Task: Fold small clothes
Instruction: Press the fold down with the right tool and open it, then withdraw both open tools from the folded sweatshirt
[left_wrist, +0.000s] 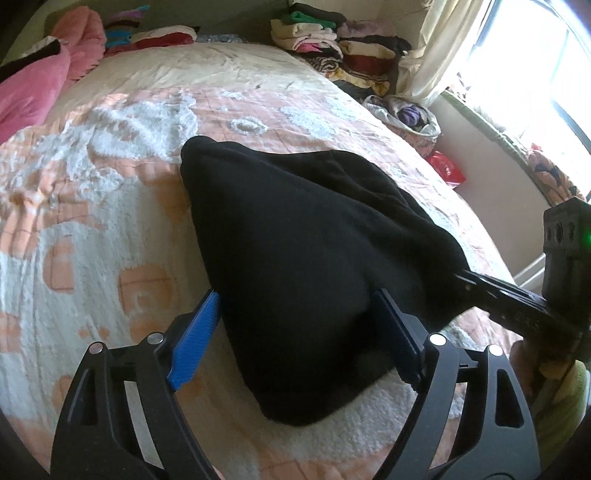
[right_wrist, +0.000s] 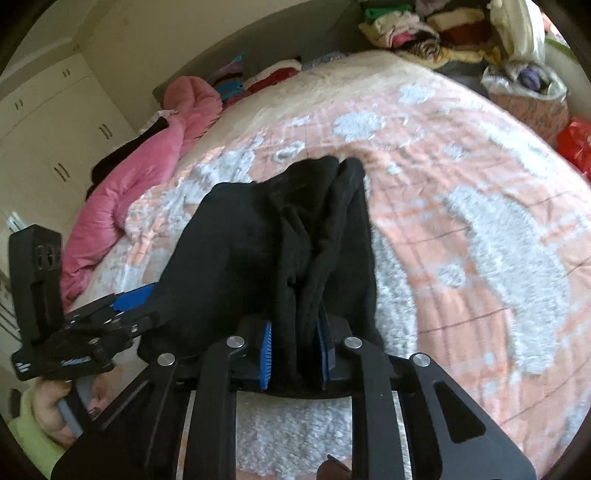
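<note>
Bed (left_wrist: 110, 206): peach-and-white quilt. Black garment (left_wrist: 295, 258): bunched mid-bed, partly lifted off the bed. Right tool (right_wrist: 293, 350): clamped on garment's gathered folds. Left tool (left_wrist: 295, 332): fingers spread, straddling garment's near end.

One black garment (left_wrist: 295, 258), two grippers, one pink blanket (right_wrist: 140, 177).

The bed (left_wrist: 122, 206) carries a peach-and-white fleecy blanket (right_wrist: 480, 229) that covers most of its top, with a plain cream sheet (left_wrist: 207, 66) showing at the far end. A black garment (left_wrist: 295, 258) lies bunched near the middle of the blanket, and a pink quilted coat (right_wrist: 147, 162) sprawls along the bed's left edge. At the far end sits a small heap of red, white and striped clothes (left_wrist: 155, 35).
</note>
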